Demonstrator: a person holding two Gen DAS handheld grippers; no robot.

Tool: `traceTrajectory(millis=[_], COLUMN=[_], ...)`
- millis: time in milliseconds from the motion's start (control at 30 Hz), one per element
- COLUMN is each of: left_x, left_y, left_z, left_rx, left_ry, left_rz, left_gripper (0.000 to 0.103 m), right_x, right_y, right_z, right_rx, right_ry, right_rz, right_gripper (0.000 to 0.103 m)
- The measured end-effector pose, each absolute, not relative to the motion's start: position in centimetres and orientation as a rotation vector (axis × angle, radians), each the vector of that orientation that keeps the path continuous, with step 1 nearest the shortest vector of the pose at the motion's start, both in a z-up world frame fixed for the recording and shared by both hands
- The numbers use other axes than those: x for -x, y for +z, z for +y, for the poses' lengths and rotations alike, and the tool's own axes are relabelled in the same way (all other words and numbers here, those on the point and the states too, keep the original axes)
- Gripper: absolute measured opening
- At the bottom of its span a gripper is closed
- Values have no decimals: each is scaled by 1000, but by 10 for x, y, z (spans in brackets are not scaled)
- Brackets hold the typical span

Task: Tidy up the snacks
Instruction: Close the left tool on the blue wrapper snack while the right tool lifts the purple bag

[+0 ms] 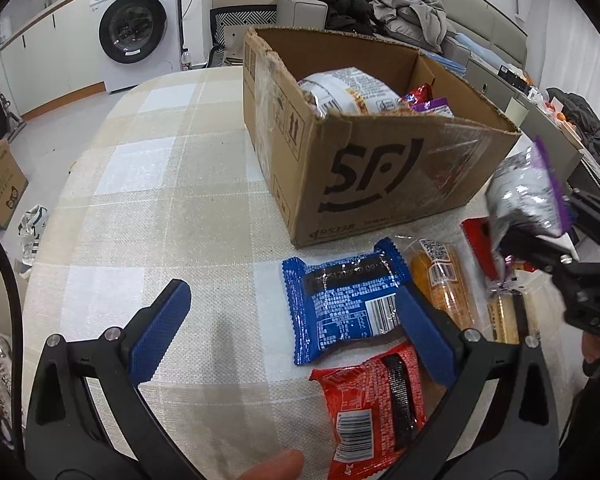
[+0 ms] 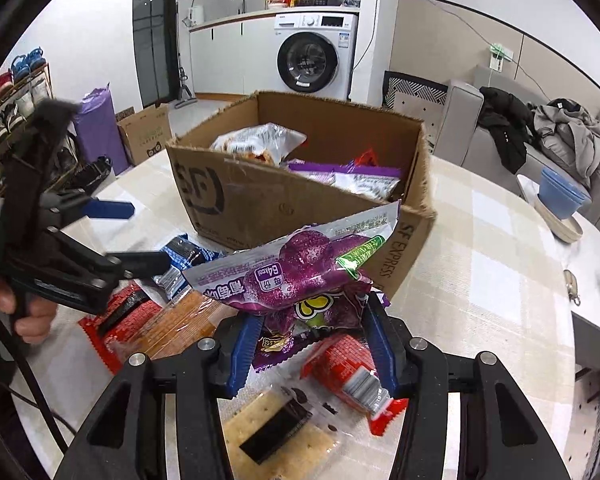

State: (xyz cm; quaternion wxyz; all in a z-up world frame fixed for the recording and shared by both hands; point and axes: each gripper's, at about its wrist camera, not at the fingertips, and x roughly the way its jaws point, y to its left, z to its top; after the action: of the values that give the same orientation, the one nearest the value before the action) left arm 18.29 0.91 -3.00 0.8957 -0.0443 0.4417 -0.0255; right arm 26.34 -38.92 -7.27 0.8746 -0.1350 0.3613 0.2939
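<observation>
Nearest in the right wrist view, the right gripper [image 2: 312,344] has its blue-padded jaws closed partway onto a purple snack packet [image 2: 296,276], pinching its lower end and holding it clear of the table, between the loose snacks and the near wall of the cardboard box [image 2: 260,204]. Under it lie a clear-wrapped cracker packet [image 2: 280,428] and a red packet [image 2: 348,368], partly covered by the gripper's fingers.

The left gripper [image 1: 292,332] hovers over the checked tablecloth [image 1: 140,200] with its jaws spread wide and nothing between them. Its right pad overlaps the corner of a blue packet [image 1: 340,304] lying back side up; whether it touches the wrapper cannot be told. Just in front sits a second red packet [image 1: 376,404], cut off at the frame's lower edge. An orange snack in clear wrap [image 1: 444,280] lies just beside the blue one.

Beyond these stands the open box, printed with a black logo and patched with glossy tape. Inside, a large white bag [image 1: 344,90] leans at the left, with a purple packet [image 2: 348,176] and a red wrapper [image 1: 420,94] next to it; the box floor and whatever lies lower are hidden by its walls.

Farther back are a washing machine [image 2: 316,56] and a sofa piled with clothes [image 1: 400,12].
</observation>
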Motion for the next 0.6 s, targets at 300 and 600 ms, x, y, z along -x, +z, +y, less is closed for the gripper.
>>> traceTrajectory(millis=[300,600], left_x=[-198,-200], left_y=[-47,-50], left_z=[-16,-22], left_rx=[46,65], left_ry=[-132,-199], left_rz=[950,930], left_gripper=[87,40], right_x=[-257,-254], right_y=[-57,-55], right_z=[-408,-408], right_rx=[251,246], right_ry=[592,591], right_rz=[722,714], right_gripper=[51,51])
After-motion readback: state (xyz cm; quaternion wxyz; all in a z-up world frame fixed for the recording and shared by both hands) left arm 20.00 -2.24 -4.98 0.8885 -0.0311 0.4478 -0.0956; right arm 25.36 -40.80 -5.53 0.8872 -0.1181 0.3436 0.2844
